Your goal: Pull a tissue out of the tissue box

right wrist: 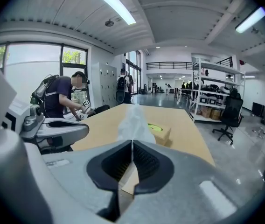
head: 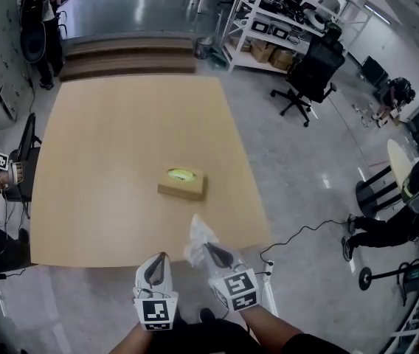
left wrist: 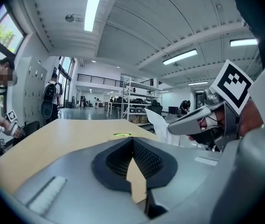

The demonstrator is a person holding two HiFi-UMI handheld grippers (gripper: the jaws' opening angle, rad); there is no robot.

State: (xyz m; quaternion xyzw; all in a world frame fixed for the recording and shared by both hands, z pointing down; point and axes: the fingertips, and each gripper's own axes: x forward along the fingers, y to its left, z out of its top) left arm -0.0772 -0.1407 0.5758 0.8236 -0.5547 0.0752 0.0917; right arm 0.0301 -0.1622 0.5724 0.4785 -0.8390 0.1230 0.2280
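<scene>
Wooden table (head: pixel 106 161), right hand-held gripper (right wrist: pixel 132 148) pinching tissue (right wrist: pixel 133 122)

pale wooden desk (head: pixel 121 161) on a glossy grey floor (head: pixel 298 168); white shelves (head: pixel 268 28) and a black office chair (head: pixel 309 76) beyond it, strip lights (right wrist: pixel 116 3) overhead, tall windows (right wrist: pixel 39 64).

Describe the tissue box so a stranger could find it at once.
Start at the big light wooden table. Toward its near right side lies a small, flat brown cardboard tissue box. It is the only thing on the table, and a bright green oval on its top sets it apart from the white tissue pinched in the right gripper.
</scene>
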